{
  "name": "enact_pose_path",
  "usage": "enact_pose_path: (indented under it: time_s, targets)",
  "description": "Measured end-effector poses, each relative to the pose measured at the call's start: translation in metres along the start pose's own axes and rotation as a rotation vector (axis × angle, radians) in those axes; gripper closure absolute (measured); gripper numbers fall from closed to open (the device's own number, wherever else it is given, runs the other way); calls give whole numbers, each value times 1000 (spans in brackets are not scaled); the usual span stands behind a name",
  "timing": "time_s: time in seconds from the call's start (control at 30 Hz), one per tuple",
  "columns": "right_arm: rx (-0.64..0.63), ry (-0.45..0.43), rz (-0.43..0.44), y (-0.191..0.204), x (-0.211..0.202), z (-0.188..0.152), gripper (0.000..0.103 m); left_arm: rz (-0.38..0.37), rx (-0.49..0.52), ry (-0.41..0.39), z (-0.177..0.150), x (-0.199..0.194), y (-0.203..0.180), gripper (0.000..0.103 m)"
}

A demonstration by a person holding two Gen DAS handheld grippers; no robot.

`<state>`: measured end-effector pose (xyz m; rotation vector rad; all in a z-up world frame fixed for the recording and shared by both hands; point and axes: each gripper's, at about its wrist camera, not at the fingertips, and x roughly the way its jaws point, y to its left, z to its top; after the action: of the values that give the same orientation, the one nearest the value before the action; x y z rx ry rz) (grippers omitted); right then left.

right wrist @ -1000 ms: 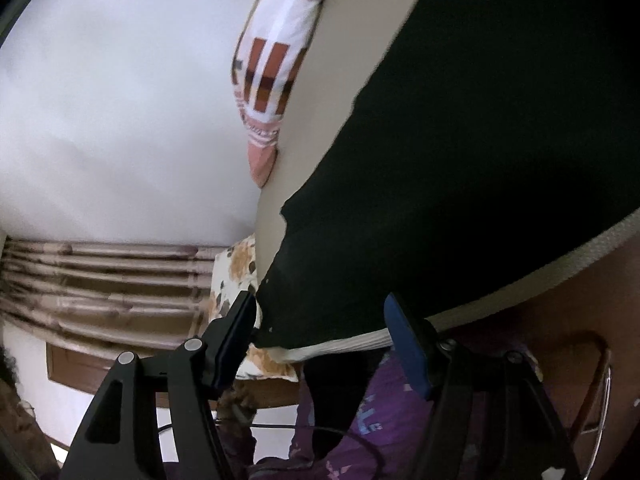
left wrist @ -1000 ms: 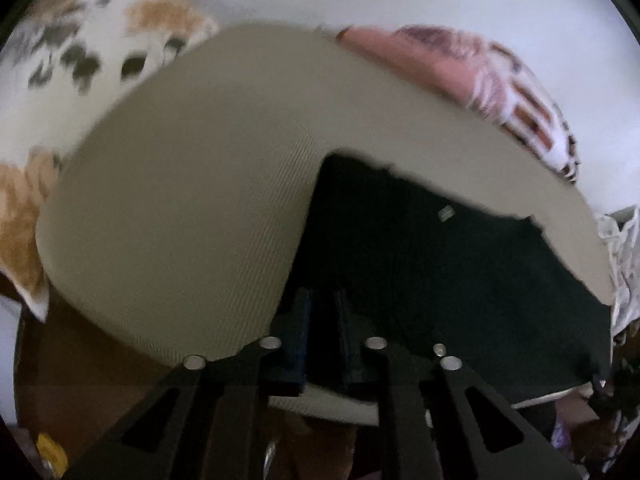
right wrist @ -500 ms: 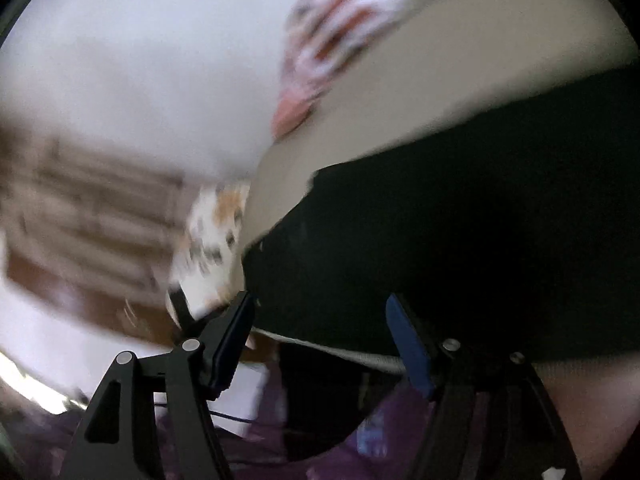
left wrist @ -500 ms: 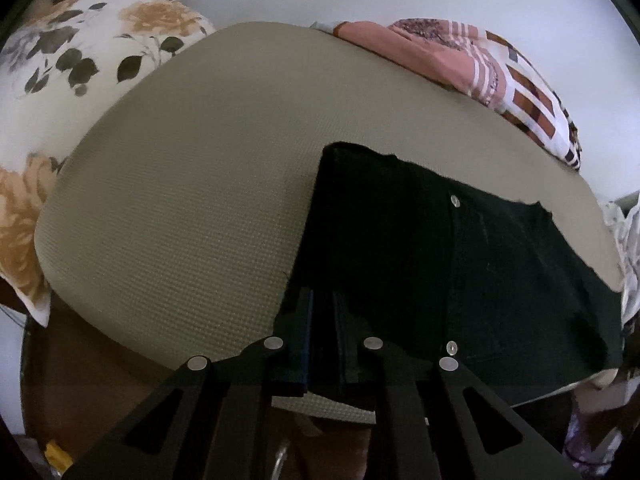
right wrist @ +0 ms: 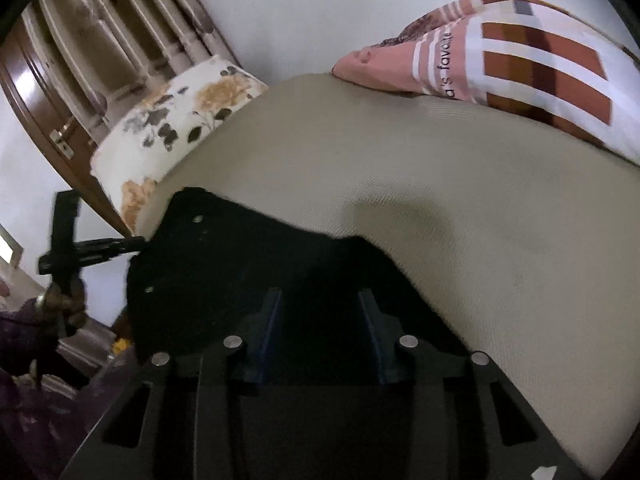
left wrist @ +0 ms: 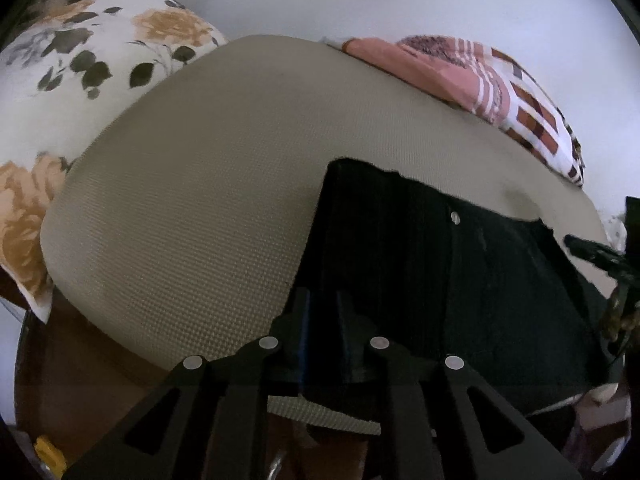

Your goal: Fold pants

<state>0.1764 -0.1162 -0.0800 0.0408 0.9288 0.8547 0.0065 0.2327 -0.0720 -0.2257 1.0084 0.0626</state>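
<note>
Black pants (left wrist: 440, 280) lie flat on a beige mattress (left wrist: 200, 200), with their near edge at the mattress's front edge. My left gripper (left wrist: 322, 300) is shut on the pants' near left corner. In the right wrist view the pants (right wrist: 260, 264) spread ahead, and my right gripper (right wrist: 320, 300) is open with its fingers over the dark cloth. The left gripper also shows in the right wrist view (right wrist: 132, 244) at the pants' far left edge. The right gripper's tool shows at the right edge of the left wrist view (left wrist: 600, 256).
A floral pillow (left wrist: 100, 72) lies at the mattress's far left and a pink checked pillow (left wrist: 500, 84) at the far right. A white wall stands behind. A wooden door (right wrist: 48, 92) and curtains are at the left. The wooden bed frame (left wrist: 80, 380) runs below the mattress.
The right gripper has swung round from the pants' side edge and now faces across the mattress with the pants under its open fingers. The left gripper has stayed shut on the corner.
</note>
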Motion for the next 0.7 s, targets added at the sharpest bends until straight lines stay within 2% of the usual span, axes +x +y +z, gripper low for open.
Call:
enact_pose_path:
  time_s: [0.1, 0.17, 0.23, 0.27, 0.3, 0.37, 0.5, 0.57, 0.7]
  targets:
    - [-26, 54, -5, -6, 20, 8, 67, 10, 1, -44, -2, -3, -2, 81]
    - [-41, 100, -36, -10, 33, 10, 68, 10, 10, -57, -3, -2, -4, 69]
    - [-34, 115, -5, -14, 38, 13, 70, 22, 19, -50, -4, 1, -4, 58]
    - [-34, 114, 15, -13, 39, 15, 74, 22, 16, -50, -5, 3, -3, 56]
    - [-51, 121, 9, -11, 40, 16, 86, 18, 12, -50, -5, 4, -2, 56]
    - [-77, 122, -10, -8, 44, 17, 96, 23, 3, -39, -6, 9, 0, 54]
    - [-87, 86, -38, 0, 42, 23, 98, 32, -29, -48, -5, 10, 7, 53]
    - [-57, 46, -68, -9, 38, 26, 99, 46, -46, -60, -4, 10, 10, 52]
    - [-3, 33, -80, -24, 51, 29, 100, 44, -66, -46, -4, 15, 15, 49]
